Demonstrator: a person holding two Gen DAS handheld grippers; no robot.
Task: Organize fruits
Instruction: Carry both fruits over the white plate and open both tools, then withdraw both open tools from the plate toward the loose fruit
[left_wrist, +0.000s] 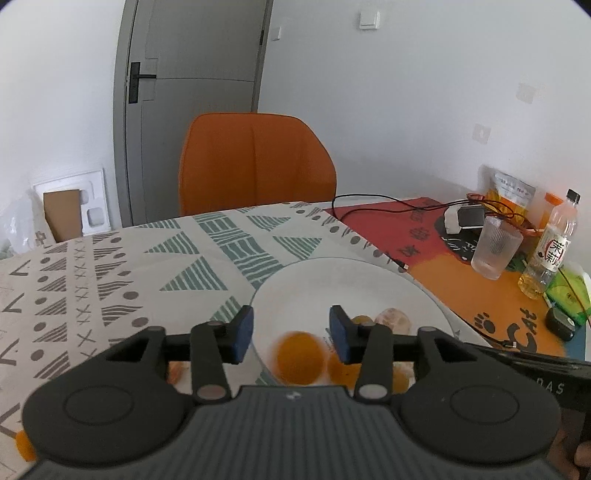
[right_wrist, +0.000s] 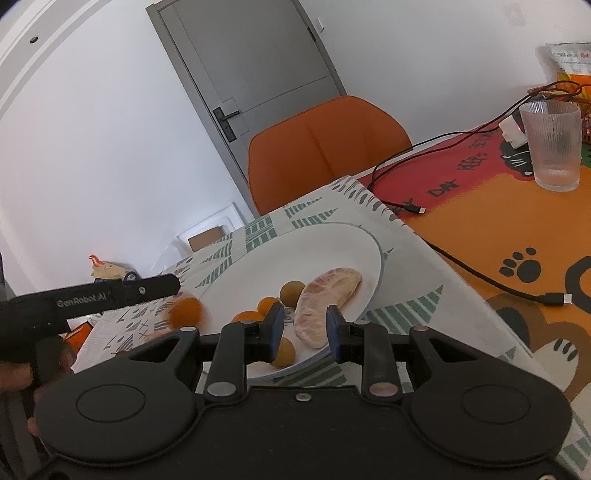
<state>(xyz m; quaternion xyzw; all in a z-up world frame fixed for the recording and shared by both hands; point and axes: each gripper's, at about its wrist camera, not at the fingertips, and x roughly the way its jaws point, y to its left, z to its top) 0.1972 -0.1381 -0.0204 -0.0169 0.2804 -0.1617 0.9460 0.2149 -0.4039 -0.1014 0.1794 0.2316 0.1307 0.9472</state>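
The left gripper (left_wrist: 291, 334) is standing released above the plate (left_wrist: 295, 284), with a blurred orange (left_wrist: 299, 356) dropping free below the jaws, apparently over the near rim. Landing there, it could be rolling off onto the cloth (left_wrist: 110, 266). The right gripper (right_wrist: 304, 328) is hovering unclenched and empty over a peeled segment (right_wrist: 325, 299) and small fruits already plated. An orange chair (left_wrist: 255, 162) and grey door (left_wrist: 192, 74) are standing behind; a glass (right_wrist: 552, 146) is waiting nearby.
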